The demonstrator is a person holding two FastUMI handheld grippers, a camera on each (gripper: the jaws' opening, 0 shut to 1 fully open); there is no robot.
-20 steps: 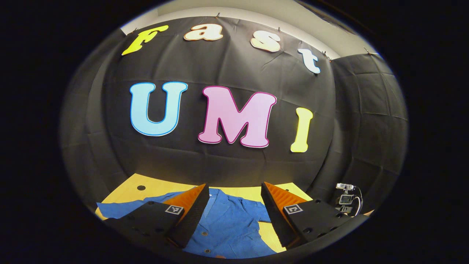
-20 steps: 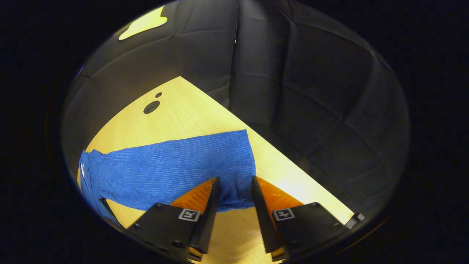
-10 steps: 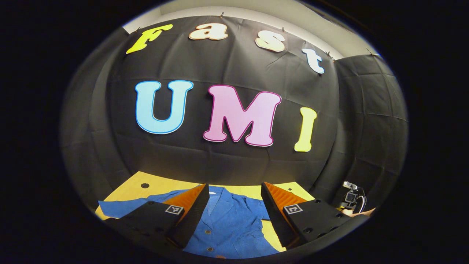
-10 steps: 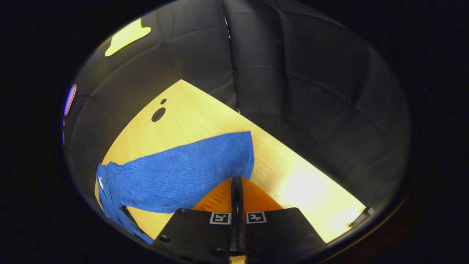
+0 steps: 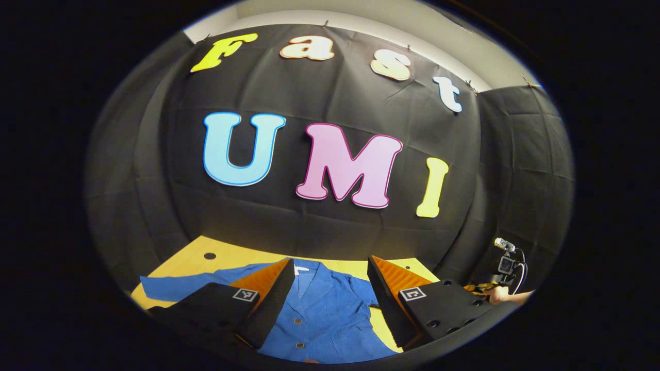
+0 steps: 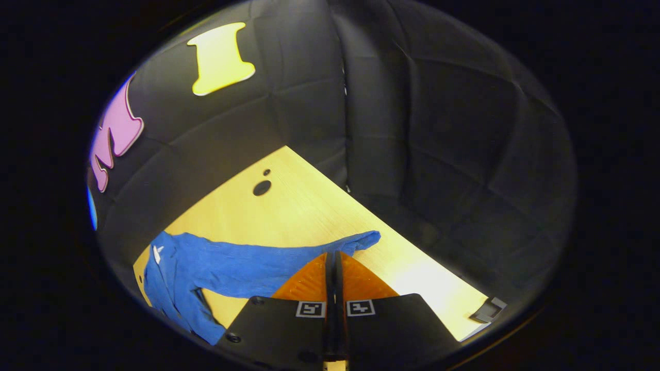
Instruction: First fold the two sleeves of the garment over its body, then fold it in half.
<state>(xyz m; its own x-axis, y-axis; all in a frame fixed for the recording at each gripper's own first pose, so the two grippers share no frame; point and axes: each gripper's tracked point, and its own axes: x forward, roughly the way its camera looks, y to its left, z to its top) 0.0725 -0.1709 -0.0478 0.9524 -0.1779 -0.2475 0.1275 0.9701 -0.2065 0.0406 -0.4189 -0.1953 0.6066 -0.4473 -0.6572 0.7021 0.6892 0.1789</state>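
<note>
Fingers first: the right gripper has its two orange fingers pressed together on the end of the right sleeve, where a second ago they stood spread on either side of the cuff. The left gripper hangs above the shirt with its fingers spread, holding nothing, much as before.

Largest in the scene, the yellow desk carries the blue shirt, which lies flat and buttoned near the front edge, collar toward the far edge. Its left sleeve lies stretched out flat toward the desk's left edge, untouched. The right sleeve, flat and broad a second ago, is now bunched into a narrow, raised band running from the shoulder to the pinched cuff, so the grip has taken and the lift has begun.

That reads as the first sleeve fold under way: the cuff must next travel across the shirt's body. The second sleeve and the halving fold are not yet done.

Smallest, two dark holes mark the desk near its far right corner.
</note>
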